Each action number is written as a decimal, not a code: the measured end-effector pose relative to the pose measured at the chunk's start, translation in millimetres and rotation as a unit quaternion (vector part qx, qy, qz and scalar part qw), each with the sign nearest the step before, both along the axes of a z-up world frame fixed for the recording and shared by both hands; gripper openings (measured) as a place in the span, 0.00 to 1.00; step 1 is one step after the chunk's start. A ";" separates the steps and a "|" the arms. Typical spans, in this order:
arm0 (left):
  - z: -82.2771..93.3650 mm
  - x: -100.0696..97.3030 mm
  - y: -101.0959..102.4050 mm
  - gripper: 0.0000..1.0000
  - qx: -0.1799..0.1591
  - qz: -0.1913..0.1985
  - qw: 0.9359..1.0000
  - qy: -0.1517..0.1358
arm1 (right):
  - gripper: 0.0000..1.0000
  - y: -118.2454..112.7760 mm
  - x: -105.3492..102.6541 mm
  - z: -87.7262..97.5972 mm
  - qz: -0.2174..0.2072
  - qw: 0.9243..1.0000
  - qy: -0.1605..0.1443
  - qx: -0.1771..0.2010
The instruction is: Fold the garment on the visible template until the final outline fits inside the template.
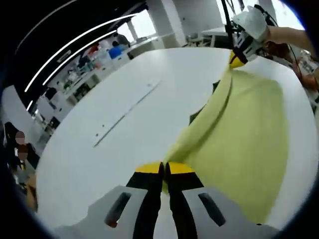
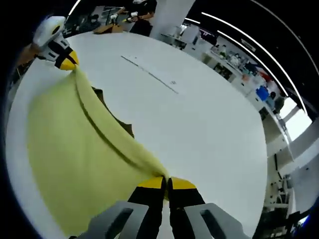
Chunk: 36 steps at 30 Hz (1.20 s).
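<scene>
A pale yellow garment (image 1: 244, 134) hangs stretched above the white table between both grippers. My left gripper (image 1: 164, 172) is shut on one corner of the garment at the bottom of the left gripper view. The right gripper (image 1: 238, 59) holds the opposite corner at the upper right there. In the right gripper view my right gripper (image 2: 166, 183) is shut on the garment (image 2: 70, 144), and the left gripper (image 2: 66, 60) pinches the far corner at the upper left. A dark template (image 2: 122, 124) peeks out from under the cloth's edge on the table, also as the template (image 1: 197, 115).
The round white table (image 1: 124, 104) has a thin seam line (image 2: 149, 74) across its top. A person's arm (image 1: 291, 35) holds the right gripper. Shelves, desks and people stand beyond the table (image 2: 209, 129) edge.
</scene>
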<state>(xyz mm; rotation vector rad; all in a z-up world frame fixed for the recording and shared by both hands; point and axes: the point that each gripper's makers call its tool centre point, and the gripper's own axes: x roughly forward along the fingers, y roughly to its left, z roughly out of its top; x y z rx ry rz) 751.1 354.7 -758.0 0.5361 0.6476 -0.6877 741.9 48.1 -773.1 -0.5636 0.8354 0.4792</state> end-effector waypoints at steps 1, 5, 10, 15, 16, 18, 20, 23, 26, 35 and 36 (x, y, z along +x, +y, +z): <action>-2.0 0.6 0.2 0.01 -0.013 0.014 1.000 0.002 | 0.00 -1.0 0.9 -2.4 0.003 1.000 0.003 0.000; -15.3 2.7 4.3 0.02 -0.014 0.019 1.000 0.010 | 0.00 -2.3 0.9 -9.7 0.019 1.000 0.013 0.000; -22.2 2.7 8.5 0.04 -0.008 0.018 1.000 0.010 | 0.02 -3.1 4.9 -13.7 -0.010 0.999 0.018 0.046; -14.8 1.7 13.8 0.15 -0.014 0.011 1.000 -0.005 | 0.09 -2.5 2.5 -10.2 -0.017 0.997 0.017 0.073; -14.0 0.8 14.4 0.16 -0.022 0.006 1.000 -0.001 | 0.11 -0.3 0.0 -8.9 -0.010 0.997 0.015 0.073; -10.6 -2.9 15.4 0.17 -0.025 -0.002 1.000 -0.005 | 0.18 -0.8 -2.3 -7.5 -0.006 0.998 0.012 0.067; -7.3 -6.3 16.1 0.19 -0.020 -0.012 1.000 -0.014 | 0.25 -3.1 -3.7 -4.8 -0.006 0.998 0.003 0.061; -6.7 -11.3 17.7 0.20 -0.018 -0.024 0.999 -0.016 | 0.27 2.3 -10.9 -1.9 0.020 0.998 -0.005 0.052; -8.9 -11.9 19.4 0.22 0.000 -0.037 0.999 -0.026 | 0.25 1.4 -11.8 -1.4 0.050 0.999 -0.018 0.014; -14.8 1.4 19.5 0.13 0.020 -0.031 0.998 -0.043 | 0.02 -9.5 -0.3 -6.0 0.034 0.999 -0.031 0.001; -14.1 1.9 19.7 0.09 0.020 -0.026 0.999 -0.040 | 0.00 -9.9 0.3 -4.0 0.026 0.999 -0.035 0.007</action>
